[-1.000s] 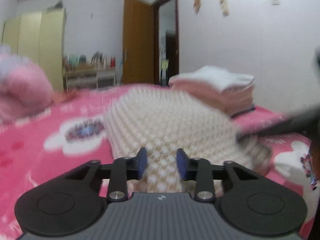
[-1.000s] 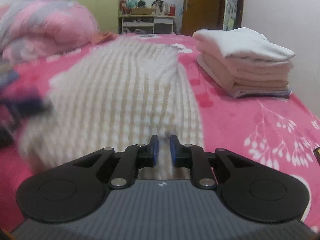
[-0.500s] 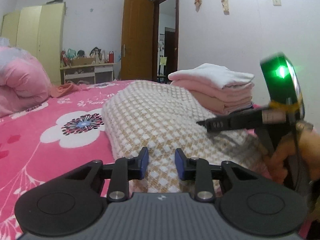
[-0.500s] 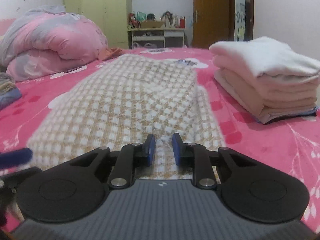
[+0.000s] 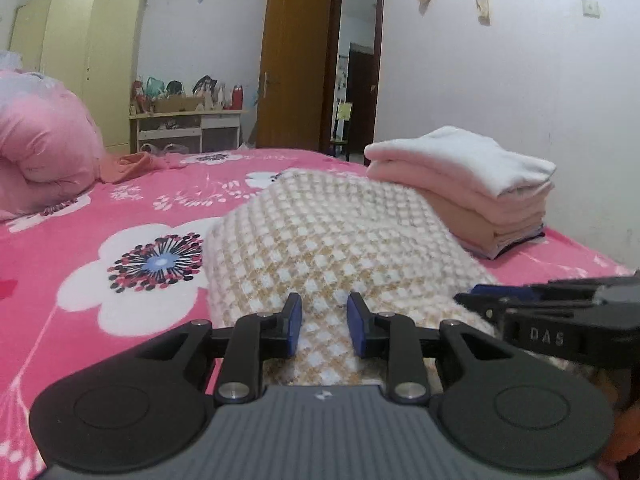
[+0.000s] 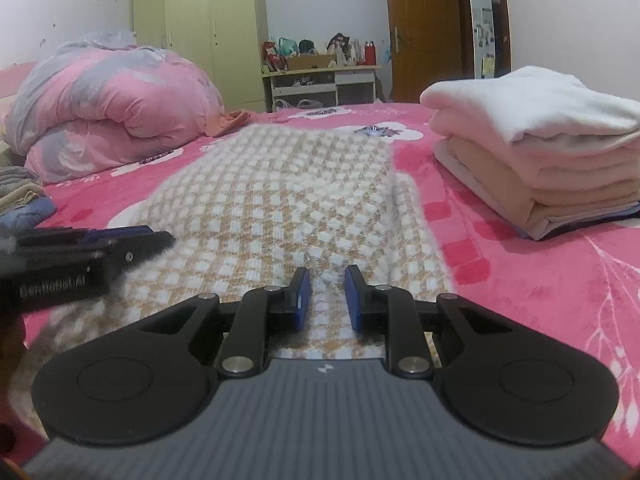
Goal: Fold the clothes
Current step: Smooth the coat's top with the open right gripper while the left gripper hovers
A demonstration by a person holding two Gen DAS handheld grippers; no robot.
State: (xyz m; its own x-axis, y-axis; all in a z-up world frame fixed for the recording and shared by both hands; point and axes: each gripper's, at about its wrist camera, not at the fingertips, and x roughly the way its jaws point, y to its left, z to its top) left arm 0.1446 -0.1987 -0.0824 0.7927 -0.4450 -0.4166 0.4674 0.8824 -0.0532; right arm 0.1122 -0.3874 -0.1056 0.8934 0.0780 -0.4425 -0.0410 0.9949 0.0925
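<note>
A cream-and-tan checked knitted garment point(image 6: 280, 200) lies flat on a bed covered by a pink flowered bedspread point(image 5: 100, 240), lengthwise away from both cameras. The left claw point(image 5: 324, 326) sits low at the garment's near edge, its blue pads a little apart with knit visible in the gap, not pressed. The right claw point(image 6: 328, 300) is just beside it at the same edge, pads likewise slightly apart over the knit, gripping nothing. Each claw shows in the other's view. To the right of the garment, close by, stands a stack of folded white and peach clothes point(image 6: 540, 152). A rolled pink quilt point(image 6: 108, 108) lies far left.
</note>
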